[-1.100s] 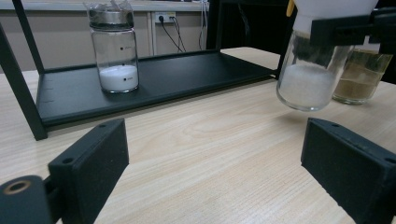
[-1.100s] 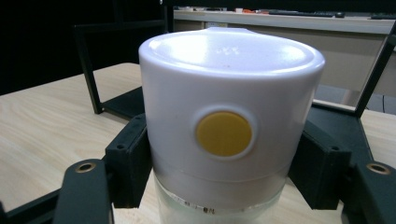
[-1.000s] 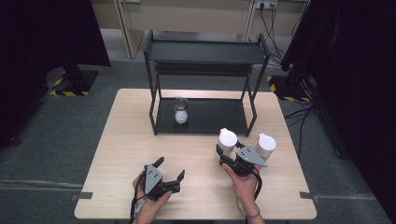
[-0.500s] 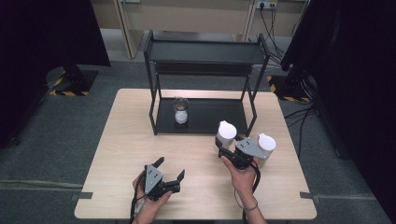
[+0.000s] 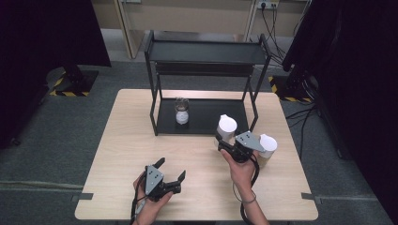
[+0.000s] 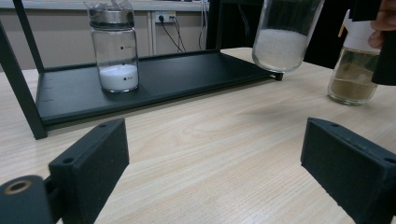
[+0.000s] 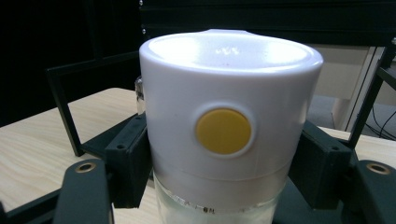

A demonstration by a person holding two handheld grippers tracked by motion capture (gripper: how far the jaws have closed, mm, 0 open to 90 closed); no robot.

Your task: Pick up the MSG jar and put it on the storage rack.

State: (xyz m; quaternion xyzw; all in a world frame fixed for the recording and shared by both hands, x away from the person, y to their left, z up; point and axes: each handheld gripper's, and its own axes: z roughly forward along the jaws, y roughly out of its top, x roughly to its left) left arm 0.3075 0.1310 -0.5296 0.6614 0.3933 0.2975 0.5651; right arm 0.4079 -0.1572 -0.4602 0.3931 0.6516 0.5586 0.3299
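Note:
My right gripper (image 5: 226,141) is shut on a white-capped jar (image 5: 227,125) of white powder, gripping it just below the cap and holding it off the table in front of the black rack (image 5: 206,52). In the right gripper view the cap (image 7: 224,126) with its yellow dot sits between the two black pads (image 7: 128,158). The jar's glass bottom (image 6: 286,37) hangs above the wood in the left gripper view. A small glass jar (image 5: 181,111) of white powder stands on the rack's lower shelf (image 6: 187,74). My left gripper (image 5: 171,168) rests open near the table's front edge, with nothing between its fingers.
A second white-capped jar (image 5: 267,146) with brownish contents (image 6: 353,70) stands on the table just right of my right hand. The rack's top shelf is bare. Dark curtains and cables surround the wooden table (image 5: 126,140).
My right gripper has carried the white-capped jar away from the person toward the rack and a little upward. The left gripper has stayed put.

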